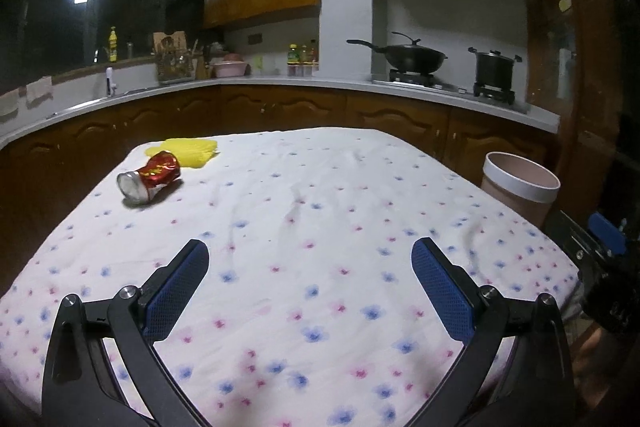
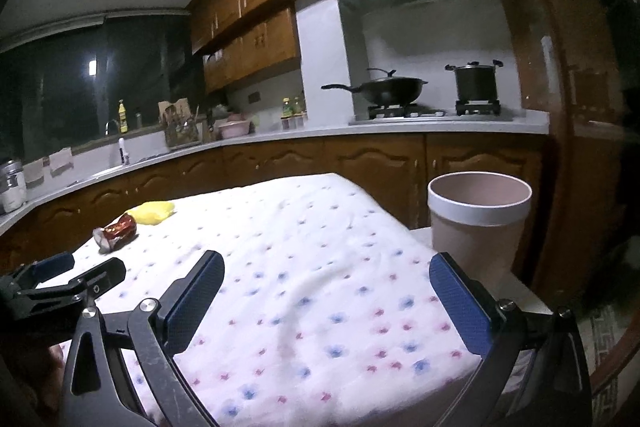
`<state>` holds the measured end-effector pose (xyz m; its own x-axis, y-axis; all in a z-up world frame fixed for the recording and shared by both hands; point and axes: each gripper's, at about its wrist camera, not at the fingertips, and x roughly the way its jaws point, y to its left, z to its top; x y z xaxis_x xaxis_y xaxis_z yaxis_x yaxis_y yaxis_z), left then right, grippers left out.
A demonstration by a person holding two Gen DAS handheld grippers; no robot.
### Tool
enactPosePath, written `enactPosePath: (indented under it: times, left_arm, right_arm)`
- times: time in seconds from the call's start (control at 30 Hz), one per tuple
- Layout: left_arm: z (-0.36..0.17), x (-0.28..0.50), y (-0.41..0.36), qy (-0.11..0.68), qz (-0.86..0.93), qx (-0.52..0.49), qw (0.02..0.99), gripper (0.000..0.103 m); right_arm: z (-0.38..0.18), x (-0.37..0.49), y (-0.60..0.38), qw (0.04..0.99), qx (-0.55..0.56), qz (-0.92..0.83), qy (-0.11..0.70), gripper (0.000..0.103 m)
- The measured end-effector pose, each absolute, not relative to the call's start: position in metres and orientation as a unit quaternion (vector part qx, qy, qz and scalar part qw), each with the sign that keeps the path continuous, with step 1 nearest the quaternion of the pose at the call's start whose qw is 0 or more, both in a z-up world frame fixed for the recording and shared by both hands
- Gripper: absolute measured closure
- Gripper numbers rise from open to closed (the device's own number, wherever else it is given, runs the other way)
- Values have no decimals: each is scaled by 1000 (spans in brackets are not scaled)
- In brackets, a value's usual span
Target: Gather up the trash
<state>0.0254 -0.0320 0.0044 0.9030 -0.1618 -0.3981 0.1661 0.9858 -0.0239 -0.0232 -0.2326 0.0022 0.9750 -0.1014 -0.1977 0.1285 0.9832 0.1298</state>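
Note:
A crushed red can (image 1: pixel 150 179) lies on its side at the far left of the floral tablecloth (image 1: pixel 320 227). A crumpled yellow wrapper (image 1: pixel 192 149) lies just behind it. A pink bin with a white rim (image 1: pixel 518 187) stands off the table's right edge. My left gripper (image 1: pixel 310 259) is open and empty over the near part of the table, well short of the can. My right gripper (image 2: pixel 326 275) is open and empty over the table's near right side, with the bin (image 2: pixel 478 223) just beyond its right finger. The can (image 2: pixel 116 233) and wrapper (image 2: pixel 154 211) lie far left.
A kitchen counter (image 1: pixel 280 81) runs behind the table with a wok (image 1: pixel 412 59), a pot (image 1: pixel 494 69), bottles and a pink bowl. Dark cabinets stand below it. The left gripper's frame (image 2: pixel 60 283) shows at the left of the right wrist view.

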Motion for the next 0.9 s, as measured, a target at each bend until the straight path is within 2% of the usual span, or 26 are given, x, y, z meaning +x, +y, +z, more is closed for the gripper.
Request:
enactPosePath:
  times: [0.9]
  left_arm:
    - [8,13,-35,195,-77,25,977,0]
  right_arm:
    - [-1,-32,-229,992,64,-54,95,0]
